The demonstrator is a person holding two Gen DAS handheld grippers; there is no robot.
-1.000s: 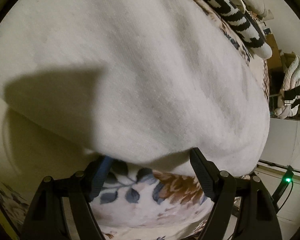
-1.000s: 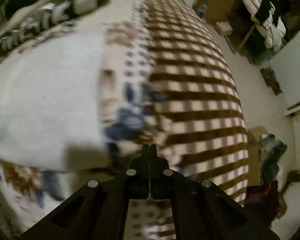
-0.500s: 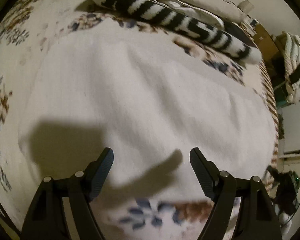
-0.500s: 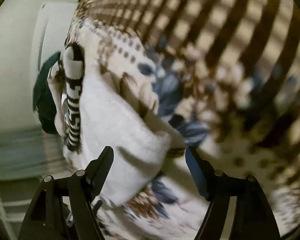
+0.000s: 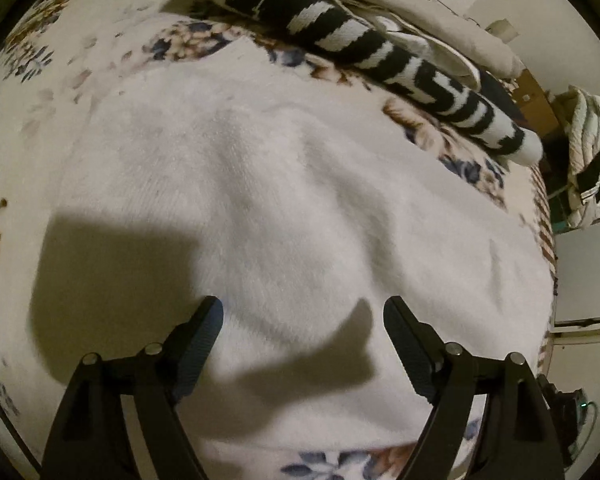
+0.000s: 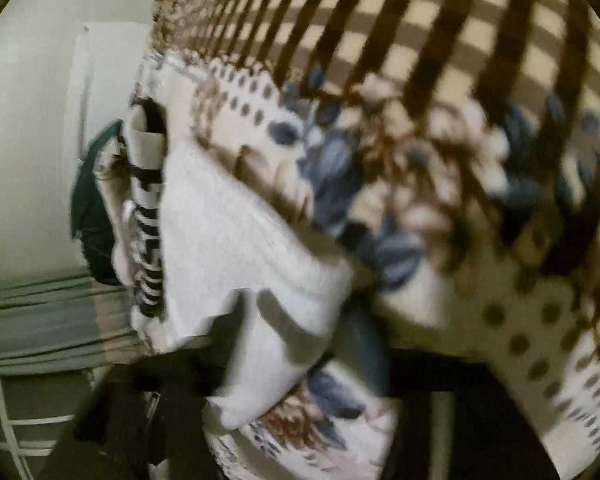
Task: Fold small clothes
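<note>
As seen from the left wrist, the left gripper [image 5: 302, 314] is pointed steeply down at a white cloth [image 5: 284, 208], its two dark fingers [image 5: 198, 344] held well apart with nothing clamped between them. Their jaws have just been opening a little further. Shadows of the gripper are cast on the cloth just ahead of the fingers. The cloth is spread flat over a flowered blanket [image 5: 80, 56], which is seen around its edges. Beyond the cloth's far edge a black-and-white striped sock [image 5: 380, 56] is laid across the blanket, with pale folded fabric [image 5: 400, 4] just behind it. At the far right, bundled clothes [image 5: 588, 160] are hung near a wall.

In the blurred right wrist view, the right gripper [image 6: 300, 360] is shown only as dark smears at the bottom; its jaws have just been opening from fully together, and they are now spread with nothing gripped. A corner of the white cloth [image 6: 240, 248] is lying just ahead of them, loose on the flowered blanket [image 6: 380, 184]. Farther off, a brown checked cover [image 6: 440, 20] is seen, and the striped sock [image 6: 148, 216] is lying beside the cloth's left edge.
</note>
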